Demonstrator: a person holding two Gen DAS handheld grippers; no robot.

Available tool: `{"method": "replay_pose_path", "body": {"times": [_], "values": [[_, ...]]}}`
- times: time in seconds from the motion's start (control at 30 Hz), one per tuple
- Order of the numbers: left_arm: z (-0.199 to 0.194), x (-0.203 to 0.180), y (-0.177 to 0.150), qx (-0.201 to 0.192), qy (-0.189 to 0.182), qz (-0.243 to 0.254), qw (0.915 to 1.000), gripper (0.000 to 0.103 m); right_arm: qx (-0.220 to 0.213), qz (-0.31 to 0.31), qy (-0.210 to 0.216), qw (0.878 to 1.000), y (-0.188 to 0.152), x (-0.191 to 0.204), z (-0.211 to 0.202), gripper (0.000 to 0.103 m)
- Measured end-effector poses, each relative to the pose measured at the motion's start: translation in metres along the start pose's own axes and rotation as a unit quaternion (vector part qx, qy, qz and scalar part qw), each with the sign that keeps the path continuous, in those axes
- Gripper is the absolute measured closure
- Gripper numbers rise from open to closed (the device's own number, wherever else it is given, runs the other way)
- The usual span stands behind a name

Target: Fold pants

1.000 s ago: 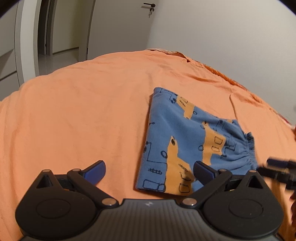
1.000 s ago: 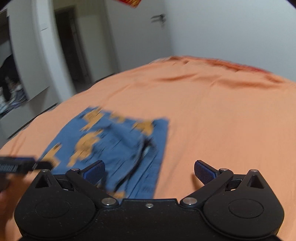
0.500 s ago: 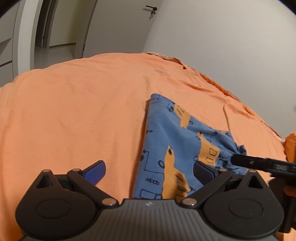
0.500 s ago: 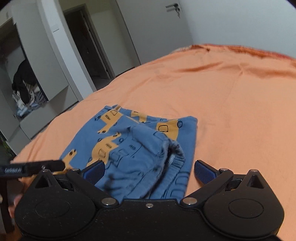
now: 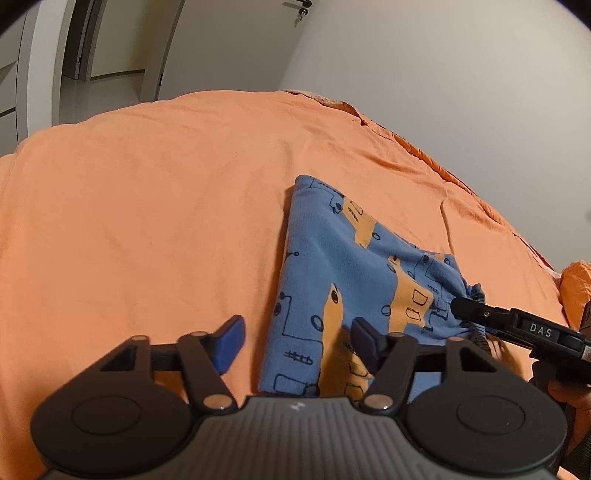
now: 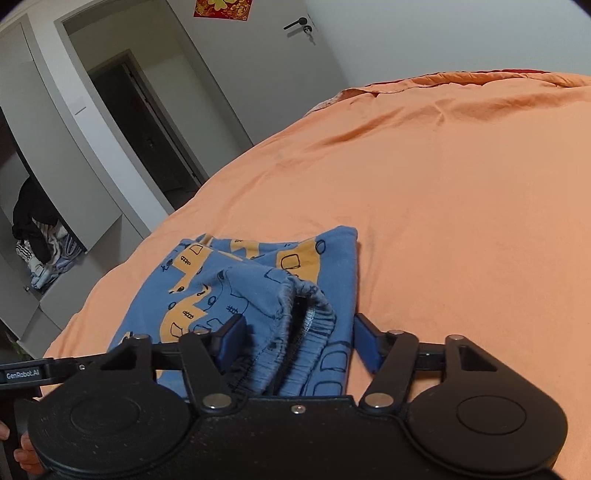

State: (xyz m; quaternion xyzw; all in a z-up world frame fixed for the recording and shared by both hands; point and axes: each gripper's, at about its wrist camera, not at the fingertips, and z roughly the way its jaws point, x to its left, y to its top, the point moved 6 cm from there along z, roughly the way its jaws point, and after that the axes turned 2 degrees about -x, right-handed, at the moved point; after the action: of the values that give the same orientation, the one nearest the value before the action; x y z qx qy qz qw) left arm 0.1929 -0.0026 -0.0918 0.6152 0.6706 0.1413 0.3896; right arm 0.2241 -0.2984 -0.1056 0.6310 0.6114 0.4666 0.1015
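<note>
Blue pants [image 5: 332, 273] with orange vehicle prints lie folded on the orange bedspread [image 5: 147, 206]. My left gripper [image 5: 295, 341] is open, its right finger over the pants' near corner and its left finger over bare sheet. In the right wrist view the pants [image 6: 229, 291] have their gathered waistband bunched up between the open fingers of my right gripper [image 6: 299, 341]. The right gripper's finger also shows in the left wrist view [image 5: 469, 308], touching the waistband edge.
A white wall [image 5: 443, 92] runs along the bed's far side. A door with a handle [image 6: 295, 24] and an open doorway [image 6: 147, 129] stand beyond the bed. An open wardrobe with clothes [image 6: 40, 243] is at the left.
My right gripper has moved in toward the pants, so the waistband now sits between its open fingers. My left gripper has edged closer to the pants' near corner.
</note>
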Motion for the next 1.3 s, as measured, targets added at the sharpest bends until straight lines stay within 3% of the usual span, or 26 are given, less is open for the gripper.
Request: {"method": "replay_pose_path", "body": {"times": [0.1, 0.23, 0.73, 0.9, 1.13, 1.3], "values": [[0.000, -0.001, -0.001, 0.006, -0.008, -0.005, 0.9999, 0.053, 0.000, -0.006, -0.007, 1.000, -0.001, 0.003, 0.000, 0.044], [0.000, -0.002, -0.002, 0.008, -0.007, 0.001, 0.9999, 0.059, -0.002, -0.009, -0.014, 1.000, -0.002, 0.005, 0.002, 0.044], [0.000, -0.005, -0.002, 0.010, 0.000, 0.010, 0.9999, 0.065, -0.001, -0.051, -0.056, 0.997, -0.007, 0.017, 0.004, 0.044], [-0.002, -0.010, -0.004, -0.002, 0.003, 0.037, 0.9993, 0.074, -0.006, -0.083, -0.066, 0.994, -0.008, 0.029, 0.001, 0.062], [-0.010, -0.020, 0.001, -0.018, 0.012, 0.063, 0.9978, 0.086, -0.021, -0.147, -0.088, 0.985, -0.008, 0.048, -0.004, 0.079], [-0.025, -0.055, 0.015, -0.076, 0.021, 0.143, 0.9866, 0.088, -0.047, -0.203, -0.080, 0.975, 0.001, 0.063, -0.015, 0.087]]}}
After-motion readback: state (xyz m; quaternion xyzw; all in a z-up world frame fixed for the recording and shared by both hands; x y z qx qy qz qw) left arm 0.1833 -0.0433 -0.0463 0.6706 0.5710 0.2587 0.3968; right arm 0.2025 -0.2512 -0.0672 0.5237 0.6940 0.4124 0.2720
